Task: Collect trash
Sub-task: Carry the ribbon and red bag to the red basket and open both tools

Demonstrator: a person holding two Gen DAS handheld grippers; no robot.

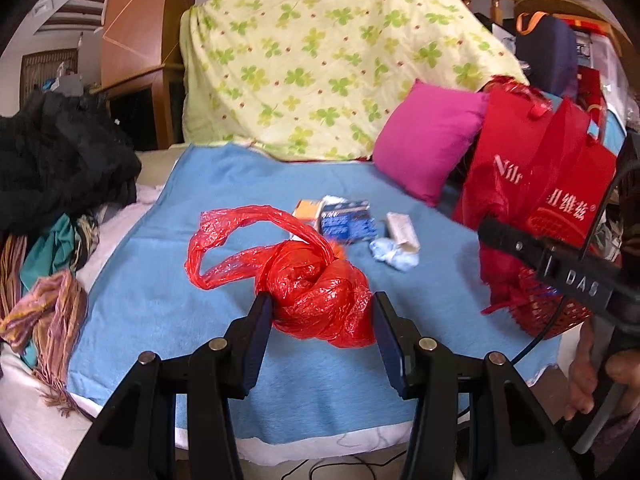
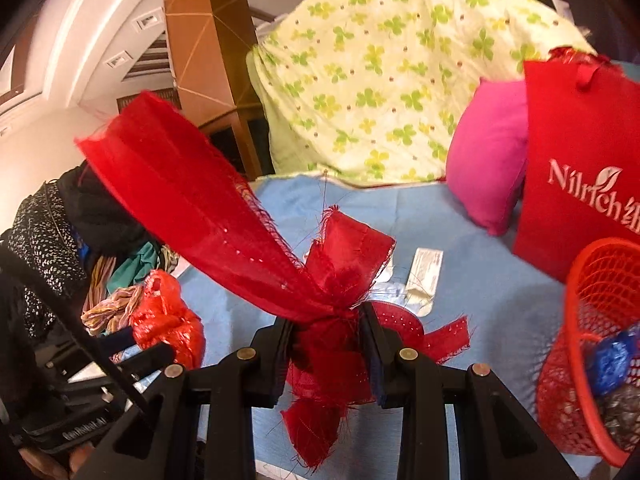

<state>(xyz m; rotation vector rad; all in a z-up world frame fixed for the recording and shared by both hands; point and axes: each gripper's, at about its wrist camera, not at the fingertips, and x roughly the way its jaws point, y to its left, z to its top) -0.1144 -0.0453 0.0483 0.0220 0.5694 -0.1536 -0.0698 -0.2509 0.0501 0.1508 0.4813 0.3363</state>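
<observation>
My left gripper (image 1: 322, 316) is shut on a crumpled red plastic bag (image 1: 320, 288); its pads press on both sides and the bag's handles trail left over the blue blanket (image 1: 160, 300). The right wrist view shows that bag (image 2: 168, 320) at the lower left. My right gripper (image 2: 328, 332) is shut on a frayed red fabric strip (image 2: 200, 192), which fans upward and to the left. More trash lies on the blanket: a blue packet (image 1: 348, 220), an orange box (image 1: 306, 210), a white carton (image 1: 402, 230) and a crumpled pale tissue (image 1: 394, 254). A red mesh basket (image 2: 592, 340) at the right holds scraps.
A red tote bag (image 2: 580, 184) and a pink cushion (image 2: 488, 160) stand at the blanket's far right. A clover-print sheet (image 1: 320, 60) rises behind. Dark clothes (image 1: 60, 160) and striped scarves (image 1: 48, 312) are piled at the left. A hand (image 1: 592, 380) grips the right tool.
</observation>
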